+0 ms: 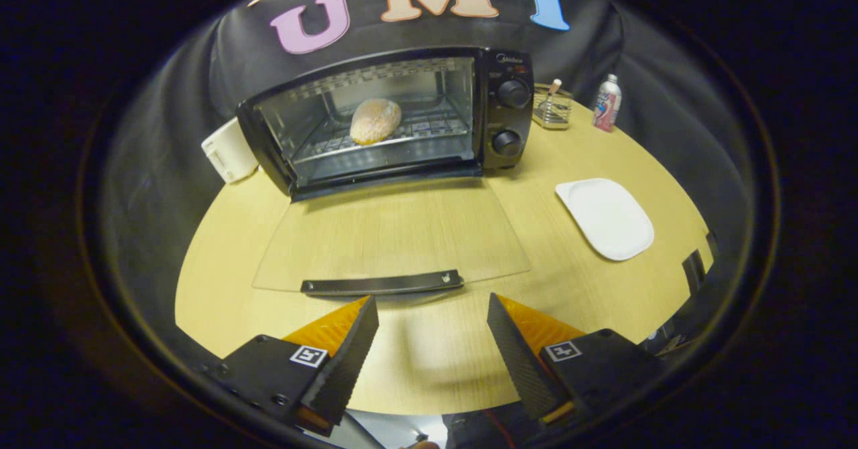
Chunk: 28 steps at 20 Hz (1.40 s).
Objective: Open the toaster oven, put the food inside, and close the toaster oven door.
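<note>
A black toaster oven [496, 110] stands at the back of the round wooden table [429, 355]. Its glass door [392, 238] lies folded down flat toward me, with the black handle [382, 283] along the near edge. Inside, a round tan bun [375, 120] rests on the wire rack [429, 131]. My gripper [432, 305] is open, with nothing between its two black-and-orange fingers [352, 348]. The fingertips hover just short of the door handle, a little above the table.
A white plate [606, 218] with nothing on it sits to the right of the door. At the back right are a small clear container [552, 108] and a pink-and-white bottle [607, 104]. A white box [229, 151] stands left of the oven.
</note>
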### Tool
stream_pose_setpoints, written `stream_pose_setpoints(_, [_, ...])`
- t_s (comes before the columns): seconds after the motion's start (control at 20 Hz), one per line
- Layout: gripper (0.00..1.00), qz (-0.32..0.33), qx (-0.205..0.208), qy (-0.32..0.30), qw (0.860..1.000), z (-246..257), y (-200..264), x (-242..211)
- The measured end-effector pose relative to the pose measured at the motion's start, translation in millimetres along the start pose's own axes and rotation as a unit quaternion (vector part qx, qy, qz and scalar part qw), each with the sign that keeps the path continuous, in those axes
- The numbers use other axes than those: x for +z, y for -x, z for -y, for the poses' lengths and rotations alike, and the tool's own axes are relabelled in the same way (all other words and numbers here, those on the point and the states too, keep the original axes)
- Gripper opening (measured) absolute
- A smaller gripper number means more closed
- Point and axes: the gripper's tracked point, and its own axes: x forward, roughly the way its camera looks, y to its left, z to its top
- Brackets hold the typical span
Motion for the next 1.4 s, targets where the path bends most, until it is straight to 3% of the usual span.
stream_pose_setpoints(0.3, [1.00,-0.031,0.008,0.019,0.999,-12,-21,-11])
stream_pose_setpoints(0.55, [1.00,-0.009,0.015,0.029,0.999,-17,-14,-1])
stream_pose_setpoints(1.4, [1.00,0.120,0.050,-0.006,0.992,-32,40,107])
